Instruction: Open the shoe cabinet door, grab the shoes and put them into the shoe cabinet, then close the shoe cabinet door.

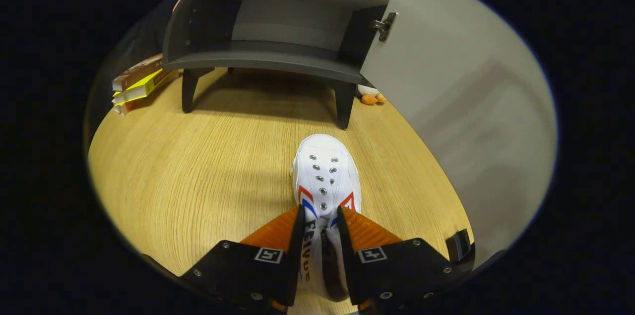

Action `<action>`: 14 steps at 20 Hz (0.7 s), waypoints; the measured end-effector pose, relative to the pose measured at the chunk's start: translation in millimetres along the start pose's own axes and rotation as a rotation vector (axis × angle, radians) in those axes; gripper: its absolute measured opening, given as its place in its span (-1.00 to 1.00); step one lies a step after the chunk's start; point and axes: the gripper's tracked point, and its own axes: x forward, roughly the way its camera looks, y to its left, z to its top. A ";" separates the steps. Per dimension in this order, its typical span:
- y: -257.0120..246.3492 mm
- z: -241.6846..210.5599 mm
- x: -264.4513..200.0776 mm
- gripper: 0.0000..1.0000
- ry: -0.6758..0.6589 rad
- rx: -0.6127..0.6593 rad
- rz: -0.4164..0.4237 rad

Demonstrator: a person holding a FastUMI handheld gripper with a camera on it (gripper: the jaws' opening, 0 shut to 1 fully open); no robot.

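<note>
While the tongs (321, 218) are closing on the rear half of the white shoe (325, 176), both fingers are pressing against its sides near the opening, so the shoe is sitting clamped between them with its toe pointing ahead toward the shoe cabinet (278, 22). Judging from this hold, the soft canvas could be collapsing under the squeeze, and the heavier toe could be sagging or twisting out once the shoe is lifted from the wooden floor (198, 166); a drooping toe might then be catching on the front edge of the lower shelf (268, 59). The tool is tilting downward and forward, aiming along the shoe's length, low over the floor. Beyond the toe, the cabinet is standing on short dark legs with its compartment showing bare, while the door (456, 96) is hanging wide open just to the right; swinging the shoe sideways could be knocking it. Stacked books (141, 82) are lying by the cabinet's left leg.
</note>
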 end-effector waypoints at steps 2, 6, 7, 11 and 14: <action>1.7 2.2 -1.4 -0.40 -0.013 0.002 -0.012; 15.8 3.1 -6.0 -1.00 -0.008 -0.004 0.026; 18.6 5.5 -10.0 -1.00 -0.009 0.024 0.043; 17.5 26.3 -26.1 -1.00 -0.034 0.123 0.101; 19.0 40.5 -45.9 -1.00 -0.064 0.131 0.114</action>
